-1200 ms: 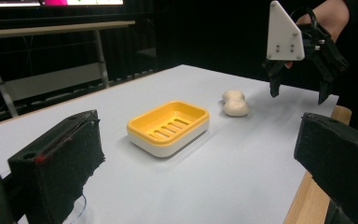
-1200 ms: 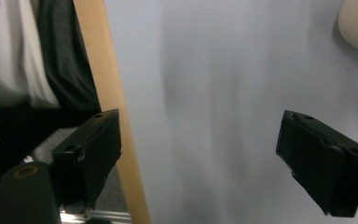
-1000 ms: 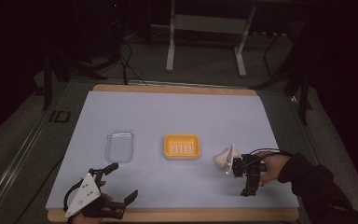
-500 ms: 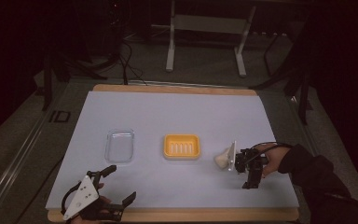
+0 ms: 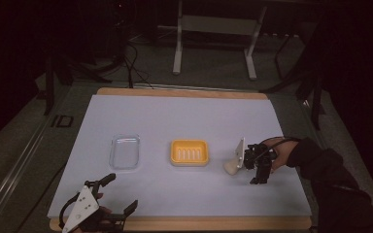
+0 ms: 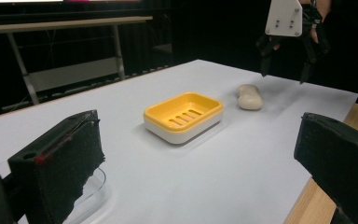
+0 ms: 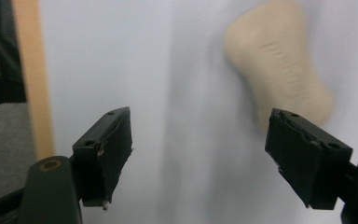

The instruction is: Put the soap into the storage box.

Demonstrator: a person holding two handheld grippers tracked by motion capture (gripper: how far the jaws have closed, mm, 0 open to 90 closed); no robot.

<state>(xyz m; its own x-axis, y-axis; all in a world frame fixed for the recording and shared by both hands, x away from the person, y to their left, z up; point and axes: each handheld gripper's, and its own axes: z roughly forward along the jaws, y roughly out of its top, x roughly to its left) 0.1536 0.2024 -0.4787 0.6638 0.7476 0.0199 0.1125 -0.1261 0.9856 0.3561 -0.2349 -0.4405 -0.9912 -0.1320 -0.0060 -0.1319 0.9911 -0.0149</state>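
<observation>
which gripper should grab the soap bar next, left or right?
Right. The right gripper hangs open just beside the soap bar, which sits ahead of its fingers. The left gripper is open at the table's near edge, well beyond the yellow dish.

Beige soap bar [image 5: 231, 166] flat, beside yellow dish [image 5: 189, 152].

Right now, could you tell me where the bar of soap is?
In the high view the soap lies on the table, right of the yellow soap dish, just left of the right gripper.
</observation>
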